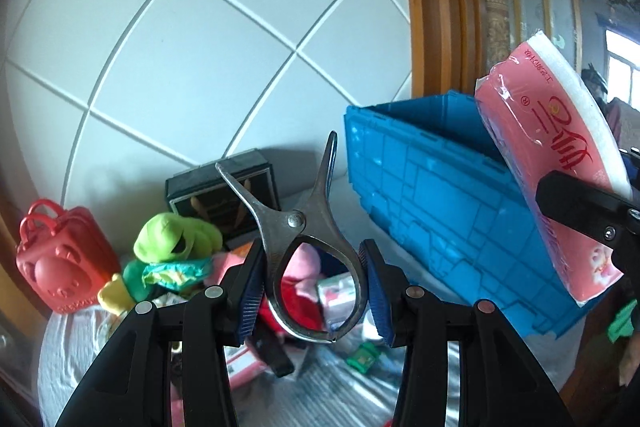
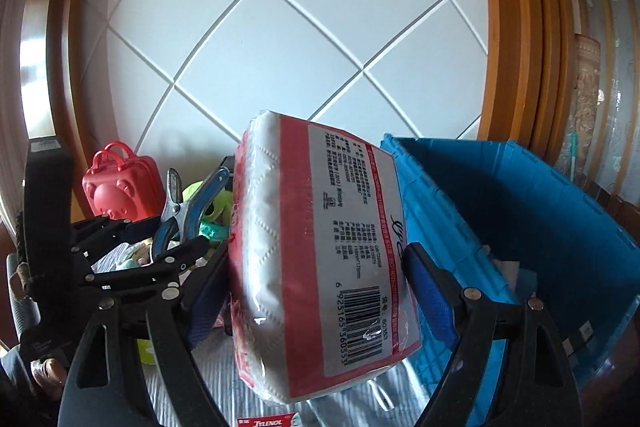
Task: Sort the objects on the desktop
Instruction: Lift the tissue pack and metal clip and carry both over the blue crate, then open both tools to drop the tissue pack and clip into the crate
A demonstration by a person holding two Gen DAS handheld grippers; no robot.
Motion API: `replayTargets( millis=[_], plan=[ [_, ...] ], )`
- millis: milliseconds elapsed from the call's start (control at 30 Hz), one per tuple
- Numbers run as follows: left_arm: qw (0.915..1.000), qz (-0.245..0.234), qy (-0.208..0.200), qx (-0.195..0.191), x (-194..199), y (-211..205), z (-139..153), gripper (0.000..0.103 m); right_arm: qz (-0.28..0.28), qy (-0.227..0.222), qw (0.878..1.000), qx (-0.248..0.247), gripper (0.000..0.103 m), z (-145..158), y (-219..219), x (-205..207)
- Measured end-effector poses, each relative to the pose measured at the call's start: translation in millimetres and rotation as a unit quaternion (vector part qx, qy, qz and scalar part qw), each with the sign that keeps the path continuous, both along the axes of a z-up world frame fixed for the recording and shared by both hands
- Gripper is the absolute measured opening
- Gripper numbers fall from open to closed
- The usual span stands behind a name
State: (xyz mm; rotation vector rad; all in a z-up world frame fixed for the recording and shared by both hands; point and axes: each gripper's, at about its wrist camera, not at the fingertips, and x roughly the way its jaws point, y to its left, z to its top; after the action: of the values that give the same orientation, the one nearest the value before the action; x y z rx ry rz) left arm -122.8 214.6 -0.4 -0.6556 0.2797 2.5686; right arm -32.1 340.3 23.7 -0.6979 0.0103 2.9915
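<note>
While tissue pack (image 2: 320, 259) overhangs blue crate (image 2: 520, 211) rim, metal clamp (image 1: 308, 247) hangs beside

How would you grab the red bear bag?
Probably by the looped handles on top of the red bear bag, coming down from above. It stands upright with both handles sticking up free, while a green plush frog and other clutter crowd its front. Both hand-held grippers are full, so one must unload first.
</note>
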Motion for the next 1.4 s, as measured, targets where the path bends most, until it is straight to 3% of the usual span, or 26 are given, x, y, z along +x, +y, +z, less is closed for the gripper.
replayTargets(
  millis=[367,700,800,833,867,933,1033,1400],
  plan=[
    [0.9980,-0.059,0.021,0.003,21,188,46,0.046,-0.070,0.031,0.997,0.023,0.083,57,166,33],
    [0.9968,-0.070,0.017,-0.034,5,304,59,0.044,-0.125,-0.025,0.992,0.002,0.083,42,296,13],
    [0.9965,-0.070,0.016,-0.044,0,323,62,0.044,-0.138,-0.045,0.989,0.002,0.083,32,315,-1],
    [0.9963,-0.070,0.015,-0.048,-2,328,63,0.049,-0.143,-0.050,0.988,0.001,0.084,29,320,-5],
    [0.9961,-0.070,0.014,-0.052,-4,332,63,0.066,-0.146,-0.053,0.988,-0.010,0.085,27,327,-7],
    [0.9964,-0.060,0.020,-0.056,-7,336,65,0.084,-0.153,-0.058,0.986,-0.034,0.086,22,341,-11],
    [0.9974,-0.057,0.014,-0.041,-8,331,68,0.084,-0.163,-0.055,0.983,-0.061,0.088,22,355,-7],
    [0.9985,-0.037,0.007,-0.040,-7,308,67,0.084,-0.152,-0.043,0.985,-0.066,0.089,34,343,4]
  ],
)
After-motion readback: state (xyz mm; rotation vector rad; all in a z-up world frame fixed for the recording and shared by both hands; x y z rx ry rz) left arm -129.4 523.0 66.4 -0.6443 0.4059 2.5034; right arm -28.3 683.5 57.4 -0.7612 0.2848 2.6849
